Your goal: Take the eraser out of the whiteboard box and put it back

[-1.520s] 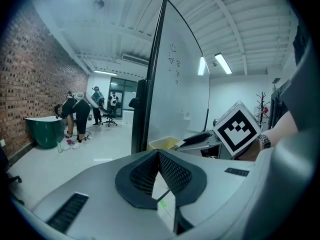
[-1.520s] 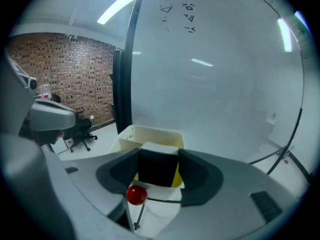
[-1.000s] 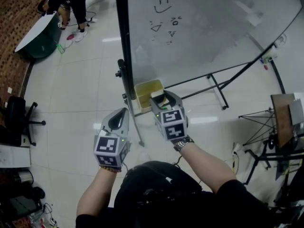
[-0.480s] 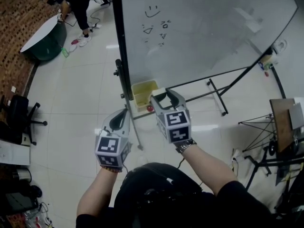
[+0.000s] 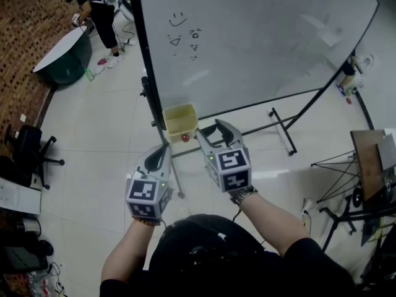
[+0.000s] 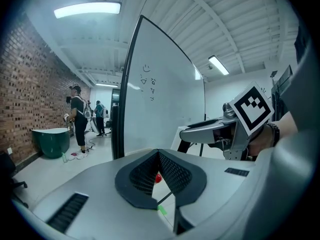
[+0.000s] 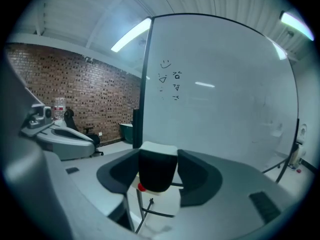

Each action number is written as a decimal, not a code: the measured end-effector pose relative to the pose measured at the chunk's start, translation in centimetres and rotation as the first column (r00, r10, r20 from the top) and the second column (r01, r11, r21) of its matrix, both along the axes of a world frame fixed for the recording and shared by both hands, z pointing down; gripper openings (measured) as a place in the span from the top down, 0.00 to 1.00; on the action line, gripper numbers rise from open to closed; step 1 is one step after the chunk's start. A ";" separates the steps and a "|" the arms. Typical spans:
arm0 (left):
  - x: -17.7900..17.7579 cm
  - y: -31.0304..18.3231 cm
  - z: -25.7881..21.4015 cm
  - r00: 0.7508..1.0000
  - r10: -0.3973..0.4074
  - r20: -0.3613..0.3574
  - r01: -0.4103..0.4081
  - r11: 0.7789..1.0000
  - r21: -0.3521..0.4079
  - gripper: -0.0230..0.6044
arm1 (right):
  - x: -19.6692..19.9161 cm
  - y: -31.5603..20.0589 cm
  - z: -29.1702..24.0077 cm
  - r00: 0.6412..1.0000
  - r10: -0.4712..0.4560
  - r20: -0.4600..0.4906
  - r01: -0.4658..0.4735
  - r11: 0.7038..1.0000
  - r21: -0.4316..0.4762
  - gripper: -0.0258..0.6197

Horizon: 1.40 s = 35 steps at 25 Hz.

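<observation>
The right tongs are pinching the eraser by its sides, holding it clear of the yellow whiteboard box, just near of it. To my eye the risk is lying in the return. A tilted or off-line approach could be catching the eraser on the box rim and dropping it to the floor. Both forearms are reaching forward, the tongs pointing slightly down. The left tongs are pressed together, empty. Farther off, the whiteboard is standing.

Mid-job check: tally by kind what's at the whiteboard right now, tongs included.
Whiteboard: 1
Yellow box: 1
Eraser: 1, gripped in the right tongs
Small red object by the box: 1
Tongs: 2, counting the left tongs
Total: 6
</observation>
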<state>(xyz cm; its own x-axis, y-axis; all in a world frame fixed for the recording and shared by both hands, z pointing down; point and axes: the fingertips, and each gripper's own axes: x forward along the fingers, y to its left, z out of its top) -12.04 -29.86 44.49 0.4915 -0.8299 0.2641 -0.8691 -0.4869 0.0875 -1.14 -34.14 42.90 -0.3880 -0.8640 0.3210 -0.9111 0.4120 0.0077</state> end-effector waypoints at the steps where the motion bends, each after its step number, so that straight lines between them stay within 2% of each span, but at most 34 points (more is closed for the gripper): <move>1: 0.4 0.4 -0.1 1.000 -0.003 0.001 0.003 1.000 0.001 0.97 | 0.3 0.4 -0.1 1.000 -0.006 0.005 0.006 1.000 0.003 0.55; 5: 2.0 1.8 -0.4 1.000 -0.009 0.011 0.009 1.000 0.008 0.97 | 1.7 2.0 -0.2 0.999 -0.039 -0.010 0.039 0.999 0.019 0.55; 20: 7.5 8.0 -0.7 0.998 -0.047 0.038 0.046 0.999 0.019 0.97 | 6.1 8.8 -1.0 0.993 -0.112 0.030 0.112 0.993 0.031 0.55; 35: 11.0 15.8 -0.9 0.994 -0.096 0.052 0.095 0.995 0.023 0.97 | 9.1 16.4 -1.7 0.982 -0.180 0.051 0.179 0.983 0.028 0.55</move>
